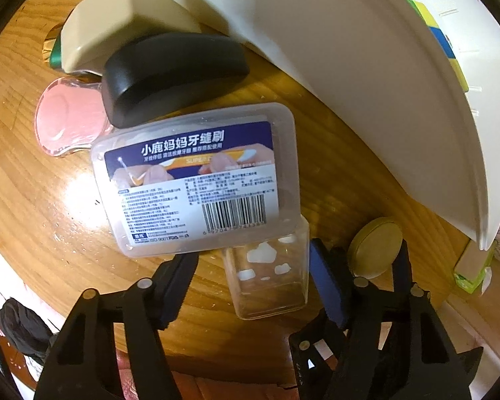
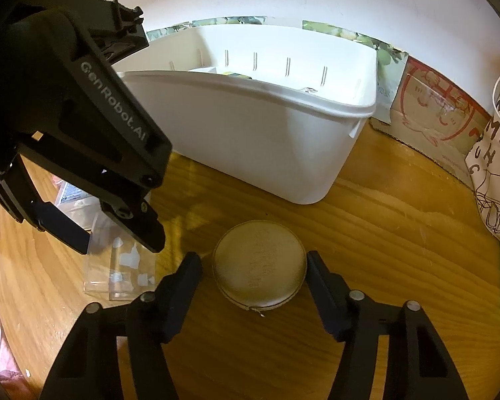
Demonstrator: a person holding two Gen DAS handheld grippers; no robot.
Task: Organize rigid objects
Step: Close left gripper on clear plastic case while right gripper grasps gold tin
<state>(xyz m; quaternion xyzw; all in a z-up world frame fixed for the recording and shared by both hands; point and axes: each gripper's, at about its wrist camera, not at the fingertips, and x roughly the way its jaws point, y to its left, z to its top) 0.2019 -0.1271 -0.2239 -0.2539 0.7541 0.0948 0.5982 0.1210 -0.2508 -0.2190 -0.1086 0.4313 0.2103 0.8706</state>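
On the wooden table [image 2: 383,233], the right gripper [image 2: 253,278] straddles a round tan case [image 2: 260,263] at 6 o'clock from the white bin [image 2: 250,133]; pads stand beside it, contact uncertain. At 9 o'clock, the left gripper [image 1: 255,283] flanks a clear box [image 1: 270,280], jaws spread, right pad near its wall.
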